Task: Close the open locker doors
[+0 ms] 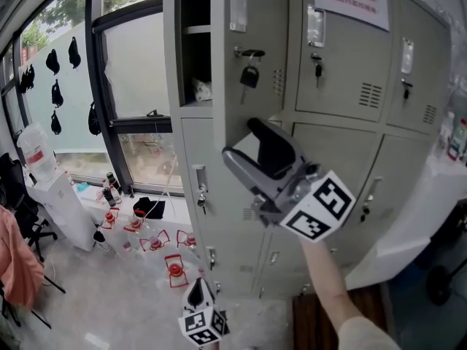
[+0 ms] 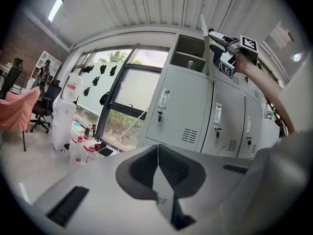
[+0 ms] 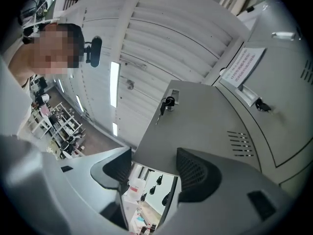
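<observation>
One locker door [image 1: 259, 20] stands open, right tongs [image 1: 241, 141] gaping at it (left tongs [image 2: 157, 151] closed).

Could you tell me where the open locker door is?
Head view, top centre: the open door hangs right of its shelved compartment, directly above the right gripper.

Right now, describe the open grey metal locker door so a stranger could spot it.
Find the grey metal locker bank beside the big window. Its top-left door, nearest the window, stands swung out, baring a shelf. The neighbouring doors in view sit shut.
</observation>
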Demonstrator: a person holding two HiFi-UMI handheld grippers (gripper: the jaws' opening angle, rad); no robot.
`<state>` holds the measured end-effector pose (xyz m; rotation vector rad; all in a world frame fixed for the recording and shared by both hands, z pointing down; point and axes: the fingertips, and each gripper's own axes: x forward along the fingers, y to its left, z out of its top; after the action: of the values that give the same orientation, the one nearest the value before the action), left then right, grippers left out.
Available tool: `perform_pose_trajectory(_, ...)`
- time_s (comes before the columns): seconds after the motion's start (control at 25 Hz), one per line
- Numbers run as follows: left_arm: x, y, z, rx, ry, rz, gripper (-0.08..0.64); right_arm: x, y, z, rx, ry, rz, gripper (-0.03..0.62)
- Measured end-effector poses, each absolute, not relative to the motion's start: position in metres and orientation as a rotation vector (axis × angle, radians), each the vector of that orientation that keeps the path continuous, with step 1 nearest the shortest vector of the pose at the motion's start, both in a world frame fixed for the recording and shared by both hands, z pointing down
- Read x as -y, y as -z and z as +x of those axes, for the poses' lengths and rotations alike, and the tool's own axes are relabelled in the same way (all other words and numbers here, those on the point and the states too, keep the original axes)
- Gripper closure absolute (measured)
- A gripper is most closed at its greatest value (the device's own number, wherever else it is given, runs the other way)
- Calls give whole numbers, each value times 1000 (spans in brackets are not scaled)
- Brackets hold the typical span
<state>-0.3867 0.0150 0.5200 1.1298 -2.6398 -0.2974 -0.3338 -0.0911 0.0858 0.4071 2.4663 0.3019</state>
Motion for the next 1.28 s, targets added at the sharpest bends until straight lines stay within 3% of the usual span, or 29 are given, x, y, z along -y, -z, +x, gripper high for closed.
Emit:
perform_pose_trajectory(0.24,-17,-523,-387,2630,306,1128,552,86,-87,-339,-2471,-383,448,329)
perform_pose_trajectory(0.32,-20,-526,-392,2637,300,1116,552,91,-86,-342,-2483,-320,469,524)
perform_pose_trajectory(0.44,-21,-530,-395,2641,293,1104,552,108,-83,-353,-2502,-281,380,528)
perform_pose_trajectory(1.28,-34,-531,-425,2666,300,1025,552,127,-84,-452,-2635,-853,-92,535)
